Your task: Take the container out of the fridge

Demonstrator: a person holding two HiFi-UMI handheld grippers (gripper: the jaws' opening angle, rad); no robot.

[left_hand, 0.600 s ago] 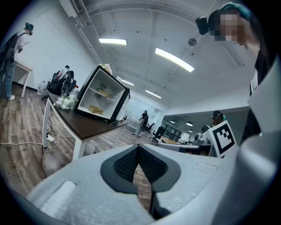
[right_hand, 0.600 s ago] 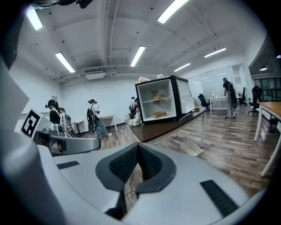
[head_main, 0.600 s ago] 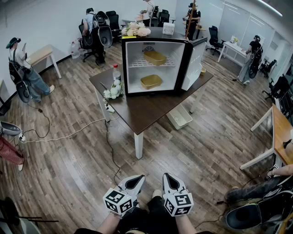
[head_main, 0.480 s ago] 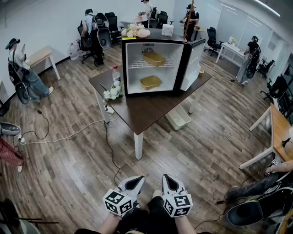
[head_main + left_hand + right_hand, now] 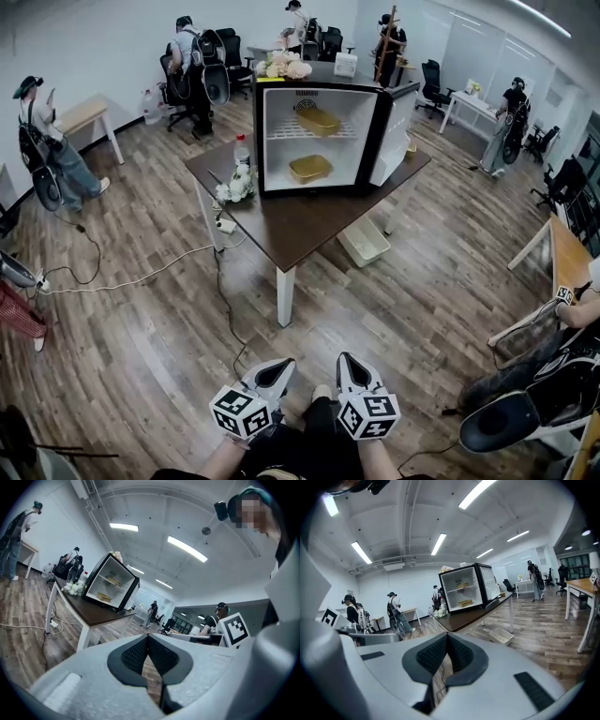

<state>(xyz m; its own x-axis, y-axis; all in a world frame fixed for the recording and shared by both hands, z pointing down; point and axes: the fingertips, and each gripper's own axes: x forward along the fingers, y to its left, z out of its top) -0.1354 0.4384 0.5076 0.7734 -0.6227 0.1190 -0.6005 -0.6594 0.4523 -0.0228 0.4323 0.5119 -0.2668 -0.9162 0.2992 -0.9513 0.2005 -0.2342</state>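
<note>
A small black fridge [image 5: 319,141] stands open on a dark brown table [image 5: 300,225], its door [image 5: 396,133] swung to the right. Inside, one golden container [image 5: 319,119] rests on the upper shelf and another golden container [image 5: 310,169] sits on the lower level. Both show small in the left gripper view, fridge [image 5: 111,588], and the right gripper view, fridge [image 5: 466,592]. My left gripper [image 5: 279,367] and right gripper [image 5: 345,364] are held low, far in front of the table, both shut and empty.
White flowers [image 5: 234,186] and a bottle [image 5: 241,150] stand on the table's left end. A white bin [image 5: 364,241] sits on the floor under the table. A cable [image 5: 141,272] trails over the wood floor. Several people, chairs and desks ring the room.
The table and fridge have shifted slightly in the head view as it drifts. Both grippers keep their place and stay shut.
</note>
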